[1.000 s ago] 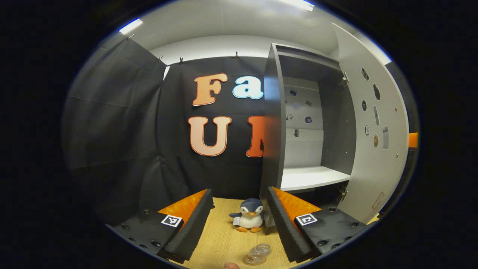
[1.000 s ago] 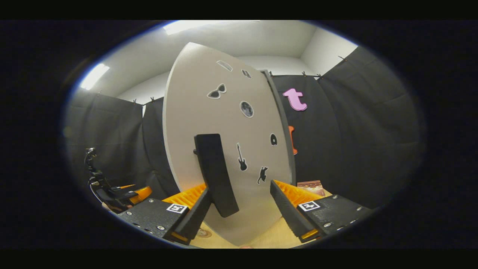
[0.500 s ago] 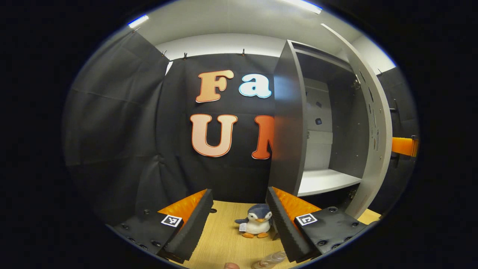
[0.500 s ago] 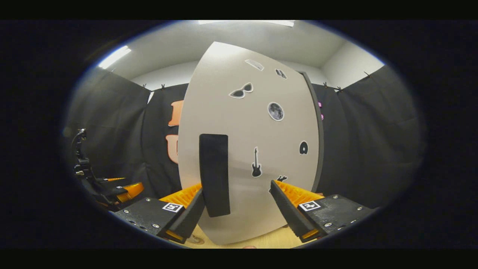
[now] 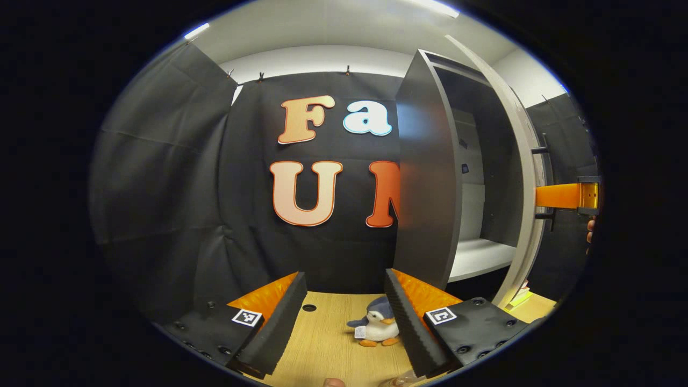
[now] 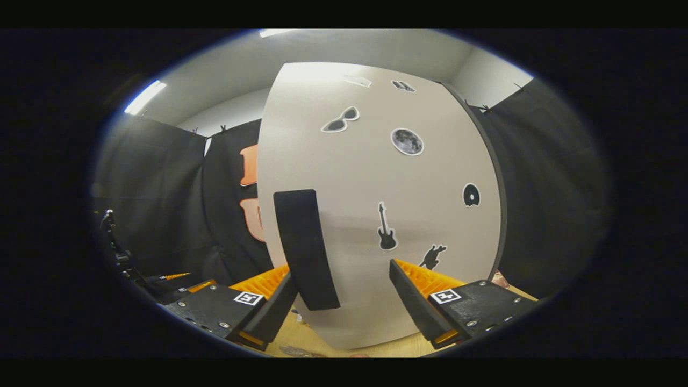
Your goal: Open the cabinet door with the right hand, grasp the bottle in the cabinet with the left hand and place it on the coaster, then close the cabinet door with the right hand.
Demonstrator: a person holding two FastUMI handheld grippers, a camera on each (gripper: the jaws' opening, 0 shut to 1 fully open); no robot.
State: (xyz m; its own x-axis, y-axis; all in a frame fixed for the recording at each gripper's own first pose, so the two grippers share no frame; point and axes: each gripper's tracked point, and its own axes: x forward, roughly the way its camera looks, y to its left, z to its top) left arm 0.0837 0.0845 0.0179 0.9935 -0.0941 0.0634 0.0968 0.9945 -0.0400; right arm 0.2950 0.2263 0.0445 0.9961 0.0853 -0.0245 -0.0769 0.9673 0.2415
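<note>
My left claw (image 5: 342,317) is hovering open over the surface (image 5: 322,344), the bottle (image 5: 395,381) barely peeking below it. My right claw (image 6: 341,301) is gaping at the cabinet door (image 6: 376,204), its handle (image 6: 306,250) just inside the left finger.

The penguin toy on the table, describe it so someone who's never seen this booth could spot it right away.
Start at the tall grey cabinet standing on the wooden table. Just in front of its near side panel, low down, sits the penguin toy, partly behind one finger of the left gripper. It is the only soft plush thing there: dark blue head, white belly, orange beak and feet, a small white tag.
</note>
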